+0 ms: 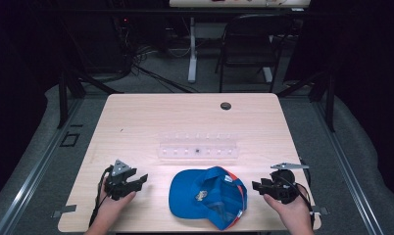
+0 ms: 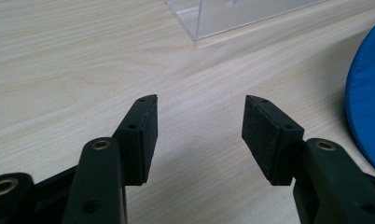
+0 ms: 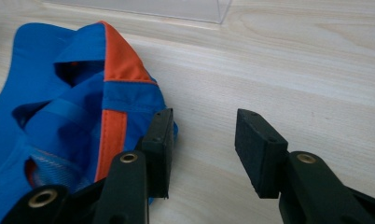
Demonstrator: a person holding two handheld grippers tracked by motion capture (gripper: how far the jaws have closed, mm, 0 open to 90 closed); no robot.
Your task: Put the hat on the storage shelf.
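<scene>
My left gripper point(image 1: 138, 180) sits low over the near left part of the table point(image 1: 136, 122), its jaws spread apart with nothing between them. In the left gripper view point(image 2: 199, 121) only bare pale wood lies between the two black pads point(image 2: 262, 135), and the blue edge of the cap point(image 2: 367, 107) curves in at the right, a little apart from the nearer jaw. My left hand point(image 1: 117, 199) wraps the gripper from the near side, and its cable point(image 1: 98, 196) trails back toward the table's near edge.

My right gripper point(image 1: 256, 186) is on the near right, jaws also released and holding nothing. In the right gripper view point(image 3: 202, 135) its left jaw stands just beside the cap's point(image 3: 73, 112) blue-and-orange back edge; whether it touches the fabric I cannot tell. The other jaw is over bare wood. My right hand point(image 1: 290, 205) grips it from the near side.

The cap point(image 1: 207, 196) lies between my two grippers at the near middle of the table, upside down with its blue lining and an orange strip showing, its round brim toward the left gripper.

Farther off, behind the cap, a clear plastic box point(image 1: 198, 146) lies across the middle of the table. Its corner shows at the far edge of both gripper views. Beyond it, near the table's far edge, is a small dark round hole point(image 1: 226, 105). A dark chair point(image 1: 249, 44) stands on the floor past the table.
</scene>
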